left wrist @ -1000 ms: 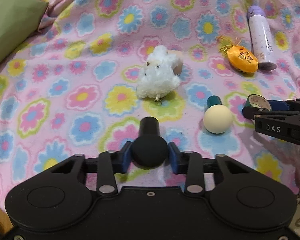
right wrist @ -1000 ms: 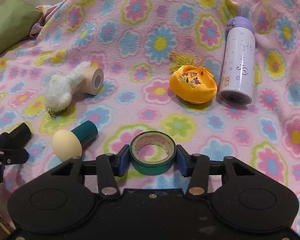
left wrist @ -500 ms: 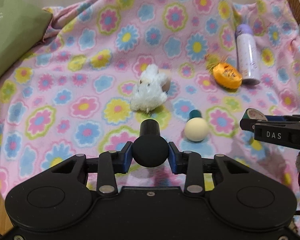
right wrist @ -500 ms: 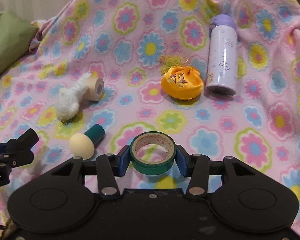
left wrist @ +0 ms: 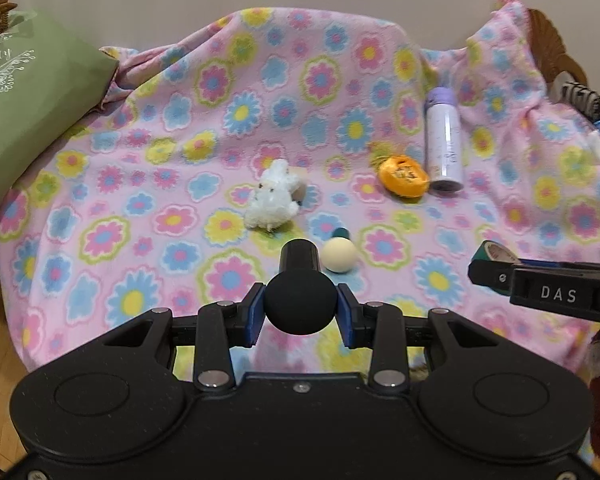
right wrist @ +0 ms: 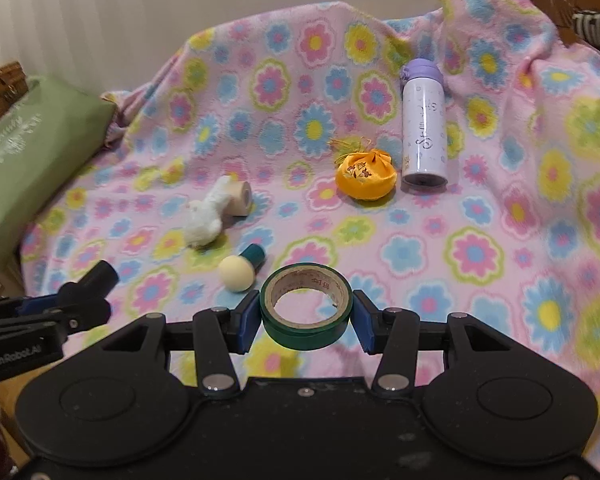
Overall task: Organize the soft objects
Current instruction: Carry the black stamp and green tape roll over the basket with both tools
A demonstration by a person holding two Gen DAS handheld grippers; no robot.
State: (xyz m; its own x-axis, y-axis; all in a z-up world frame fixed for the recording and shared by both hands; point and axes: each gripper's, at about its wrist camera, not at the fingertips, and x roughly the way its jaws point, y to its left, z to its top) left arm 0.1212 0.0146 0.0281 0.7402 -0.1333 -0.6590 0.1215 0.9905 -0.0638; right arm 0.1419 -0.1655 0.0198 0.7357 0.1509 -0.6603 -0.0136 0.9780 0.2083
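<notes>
Both grippers have come up and back from the floral fleece blanket (left wrist: 228,128) over the last sec — far more of it, plus the wall behind, now shows in each wrist view.

L gripper (left wrist: 300,312): jaws nearly closed, blue pads clamped on the black mushroom-shaped massager head (left wrist: 300,304), its stem pointing fwd. R gripper (right wrist: 306,318): closed as far as it goes on the green tape roll (right wrist: 306,308), held flat, hole up. You've lifted two hard items clear, one per hand.

Left on blanket: white plush toy (right wrist: 204,220) touching the beige tape roll (right wrist: 241,199); cream-and-teal massager head (right wrist: 242,270) near the front; orange drawstring pouch (right wrist: 366,178) just beside the lavender flask (right wrist: 424,120), which lies on its side. Green cushion (left wrist: 28,120) at left edge.

Judgement: sorting hard from soft is underway — the soft things (plush, pouch) are untouched. No drop-off bin visible, so can't tell where your two loads go.
</notes>
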